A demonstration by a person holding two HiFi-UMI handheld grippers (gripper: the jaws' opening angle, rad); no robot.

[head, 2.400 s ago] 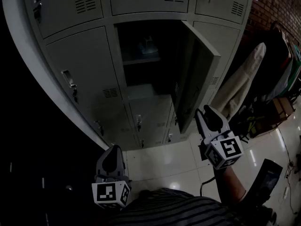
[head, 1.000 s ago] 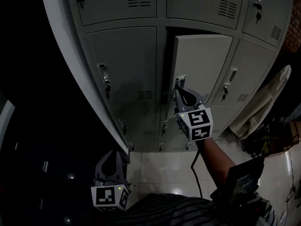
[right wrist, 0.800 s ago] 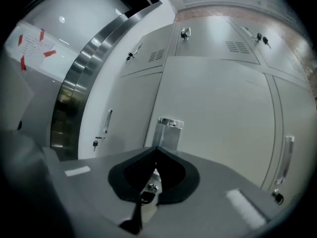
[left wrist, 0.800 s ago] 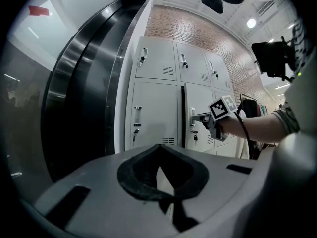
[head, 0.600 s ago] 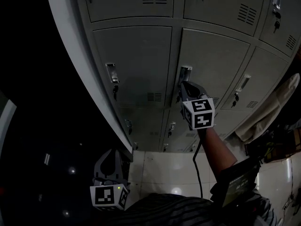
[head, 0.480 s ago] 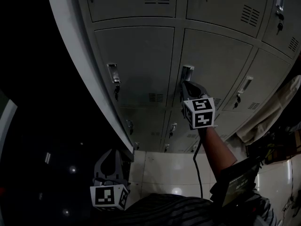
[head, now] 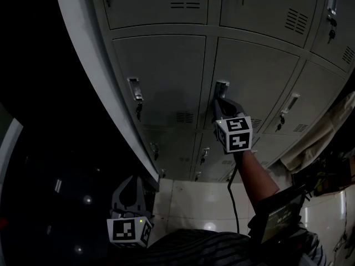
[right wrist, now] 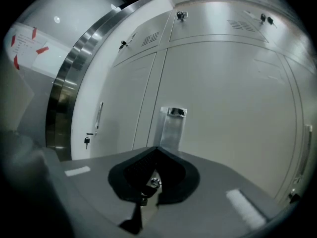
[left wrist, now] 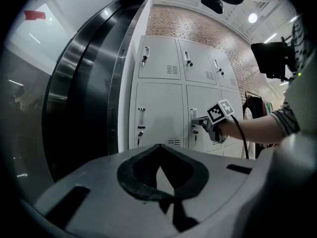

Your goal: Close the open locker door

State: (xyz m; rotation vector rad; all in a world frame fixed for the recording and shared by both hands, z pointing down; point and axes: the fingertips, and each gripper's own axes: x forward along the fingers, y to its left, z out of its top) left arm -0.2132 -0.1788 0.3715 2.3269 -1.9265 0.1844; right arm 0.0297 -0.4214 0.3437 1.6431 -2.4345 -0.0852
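Note:
The grey locker door [head: 255, 76] in the middle column lies flush with its neighbours, and none of the dark inside shows. My right gripper [head: 220, 102] is shut, its tips against that door just below the metal handle plate [head: 221, 86]. In the right gripper view the handle plate [right wrist: 172, 125] stands right beyond the closed tips [right wrist: 157, 148], and the door [right wrist: 233, 98] fills the frame. A small lock and key show through the gap behind the jaws. My left gripper [head: 133, 180] hangs low at the left, shut and empty. The left gripper view shows its tips [left wrist: 157, 146] meeting.
Neighbouring locker doors [head: 161, 71] carry handles and hanging keys [head: 137, 111]. A curved steel column [left wrist: 89, 83] flanks the lockers on the left. A pale garment [head: 321, 143] hangs at the right, above a glossy tiled floor [head: 194, 198]. A dark device [head: 280, 218] sits by the person's right arm.
The door, wide open at first, has swung shut with my right gripper on it. In the last half second it stays closed. The left gripper has stayed low.

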